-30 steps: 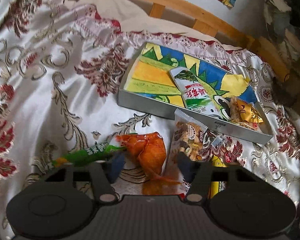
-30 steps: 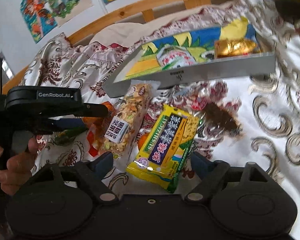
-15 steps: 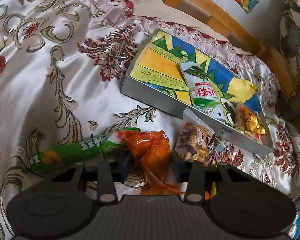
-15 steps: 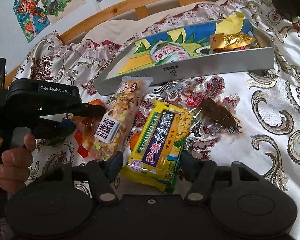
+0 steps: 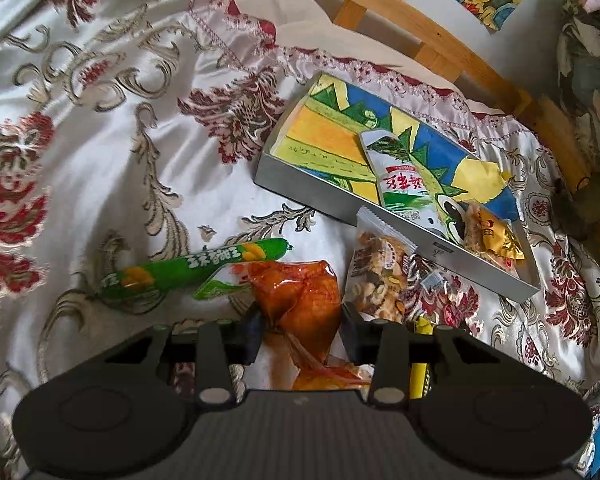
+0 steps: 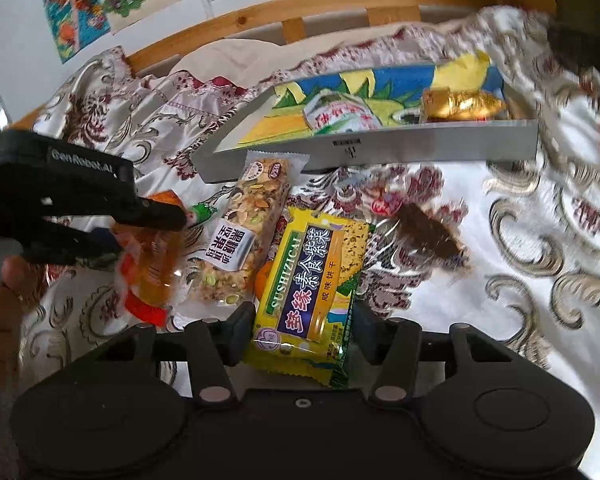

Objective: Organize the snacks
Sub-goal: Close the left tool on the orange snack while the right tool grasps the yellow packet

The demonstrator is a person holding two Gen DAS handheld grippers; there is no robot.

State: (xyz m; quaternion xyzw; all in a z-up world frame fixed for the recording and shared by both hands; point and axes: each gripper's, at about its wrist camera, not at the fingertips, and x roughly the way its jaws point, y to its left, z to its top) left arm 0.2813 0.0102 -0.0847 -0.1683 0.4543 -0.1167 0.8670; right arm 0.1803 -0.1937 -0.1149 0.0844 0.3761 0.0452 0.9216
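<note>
The orange packet (image 5: 305,307) is clamped between the left gripper (image 5: 301,330) fingers; the yellow biscuit packet (image 6: 310,297) is pinched by the right gripper (image 6: 299,330). Beyond, the nut bar (image 6: 247,236) (on the bedspread (image 5: 100,168)) is seen before the tray (image 6: 380,151).

**Daylight on satin, blur at the right**

Soft daylight fills both views, and the satin bedspread (image 5: 100,152) shines pale where it catches it. The golden packet (image 6: 462,105) in the tray (image 6: 380,148) glints. The right wrist view smears toward the bedspread's right edge, its patterns streaked; the left wrist view is sharper. Fisheye bending curves the wooden bed frame (image 5: 440,36), and the corners fall dark.
</note>
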